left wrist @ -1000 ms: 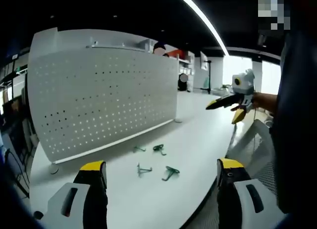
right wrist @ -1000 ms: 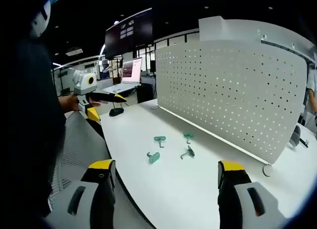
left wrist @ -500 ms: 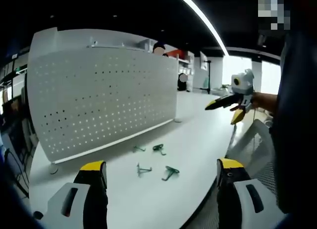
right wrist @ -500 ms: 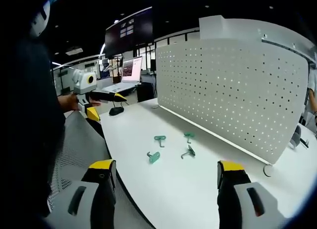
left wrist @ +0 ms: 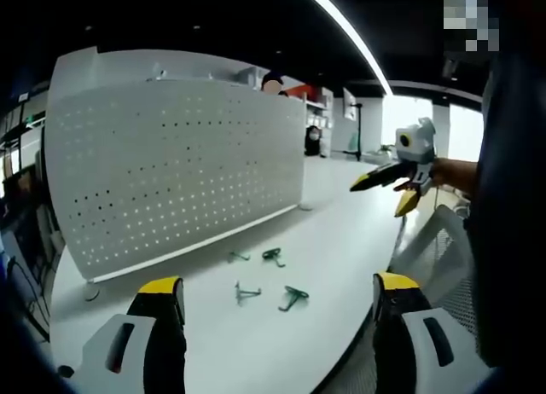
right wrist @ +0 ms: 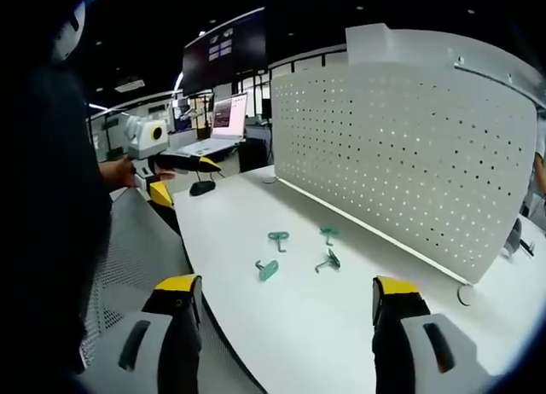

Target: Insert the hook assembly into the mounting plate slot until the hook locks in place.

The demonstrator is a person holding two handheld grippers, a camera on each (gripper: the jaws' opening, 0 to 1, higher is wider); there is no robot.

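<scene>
A white perforated mounting plate [left wrist: 171,172] [right wrist: 409,155] stands upright along the far side of a white table [left wrist: 341,232] [right wrist: 256,326]. Several small green hooks lie loose on the table in front of it, among them one [left wrist: 294,297] [right wrist: 267,269] nearest the table edge and one [left wrist: 274,255] [right wrist: 328,233] closer to the plate. My left gripper [left wrist: 279,285] [right wrist: 182,179] is open and empty, held off the table edge. My right gripper [right wrist: 284,284] [left wrist: 384,194] is also open and empty, short of the hooks.
A grey mesh chair [left wrist: 435,249] [right wrist: 128,257] sits at the table edge beside the person's dark torso [left wrist: 512,198] [right wrist: 43,198]. A laptop [right wrist: 223,125] and a dark mouse [right wrist: 202,188] lie at the table's far end. A screen [right wrist: 226,49] hangs overhead.
The right gripper has drifted slightly, so its view has shifted a little. Hooks and plate lie as before. Both grippers stay open.
</scene>
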